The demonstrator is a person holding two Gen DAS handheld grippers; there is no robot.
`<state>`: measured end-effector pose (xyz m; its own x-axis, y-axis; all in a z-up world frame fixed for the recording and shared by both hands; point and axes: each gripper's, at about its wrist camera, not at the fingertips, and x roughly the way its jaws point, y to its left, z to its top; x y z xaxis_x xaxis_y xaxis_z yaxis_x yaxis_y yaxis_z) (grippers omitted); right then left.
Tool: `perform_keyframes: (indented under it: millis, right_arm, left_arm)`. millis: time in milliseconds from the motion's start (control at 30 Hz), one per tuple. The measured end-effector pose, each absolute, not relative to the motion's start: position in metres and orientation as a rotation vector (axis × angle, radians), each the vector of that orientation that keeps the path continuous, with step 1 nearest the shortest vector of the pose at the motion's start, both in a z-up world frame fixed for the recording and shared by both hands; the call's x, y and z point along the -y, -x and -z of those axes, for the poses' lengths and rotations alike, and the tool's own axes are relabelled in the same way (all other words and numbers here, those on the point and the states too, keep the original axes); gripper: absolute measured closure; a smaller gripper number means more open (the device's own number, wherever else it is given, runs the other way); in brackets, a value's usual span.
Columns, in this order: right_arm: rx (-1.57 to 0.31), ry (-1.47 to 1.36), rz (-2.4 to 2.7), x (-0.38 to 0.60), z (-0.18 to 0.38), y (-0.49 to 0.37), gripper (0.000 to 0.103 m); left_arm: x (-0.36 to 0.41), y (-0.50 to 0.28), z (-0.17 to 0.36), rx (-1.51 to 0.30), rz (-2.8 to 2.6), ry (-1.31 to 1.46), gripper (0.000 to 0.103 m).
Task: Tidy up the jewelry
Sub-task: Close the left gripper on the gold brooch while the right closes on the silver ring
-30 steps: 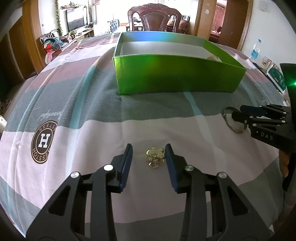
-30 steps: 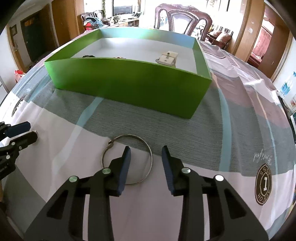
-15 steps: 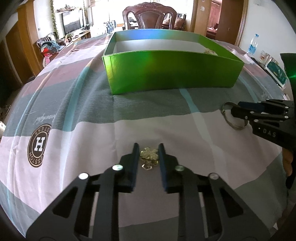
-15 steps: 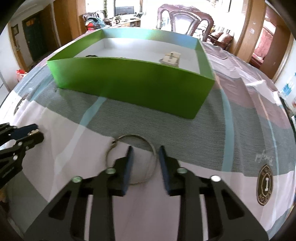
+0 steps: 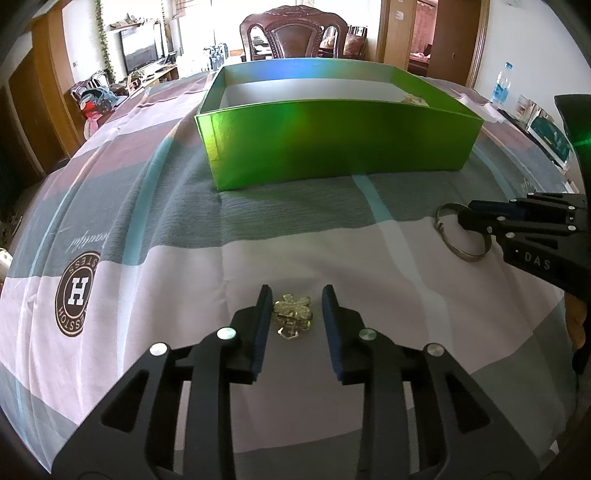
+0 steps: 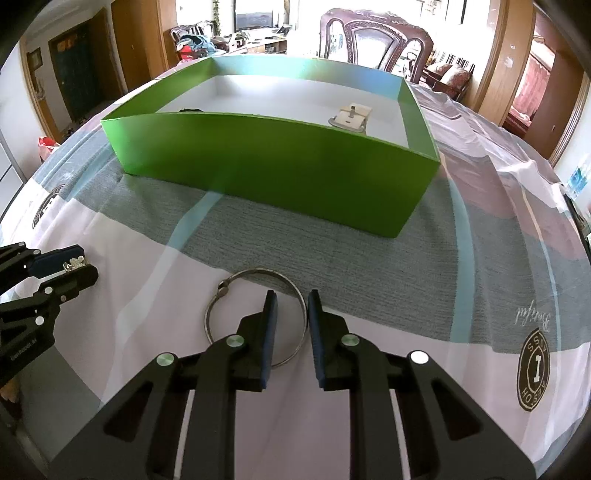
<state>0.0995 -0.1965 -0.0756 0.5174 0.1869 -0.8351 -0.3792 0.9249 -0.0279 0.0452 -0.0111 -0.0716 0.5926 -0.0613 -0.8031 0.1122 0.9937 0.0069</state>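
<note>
A small gold flower brooch lies on the striped tablecloth between the jaws of my left gripper. Those jaws are opening; the left pad is close to the brooch and a gap shows at the right pad. A silver ring bangle lies flat near the green box. My right gripper straddles the bangle's right rim and its jaws are closing, with the pads not pressing on it. Each gripper also shows in the other view: the left gripper and the right gripper by the bangle.
The open green box stands further back on the table and holds a cream clip-like piece and a dark item. A carved chair stands behind the table. A water bottle is at the far right.
The left jaws closed in on the brooch half a second ago and have since widened. The right jaws have narrowed steadily around the bangle's rim. Neither piece has left the cloth.
</note>
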Motion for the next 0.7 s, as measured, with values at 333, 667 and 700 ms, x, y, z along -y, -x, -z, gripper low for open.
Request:
perform_keyframes:
  millis: [333,667,700]
  right_arm:
    - [-0.967,0.220,-0.340,0.1968,0.0762,-0.0981,0.084]
    - [-0.967,0.210,-0.348,0.1976,0.0757,-0.0974,0.098]
    - [-0.971,0.202,-0.355,0.1979,0.0756,-0.0976,0.099]
  left_arm:
    - [0.0102,-0.0450,0.0715,-0.931,0.102,-0.060,0.073]
    - [0.0098,-0.0457,0.0704,-0.931,0.104,-0.049,0.083]
    - [0.0093,-0.0458,0.0699,-0.932,0.104,-0.046,0.083]
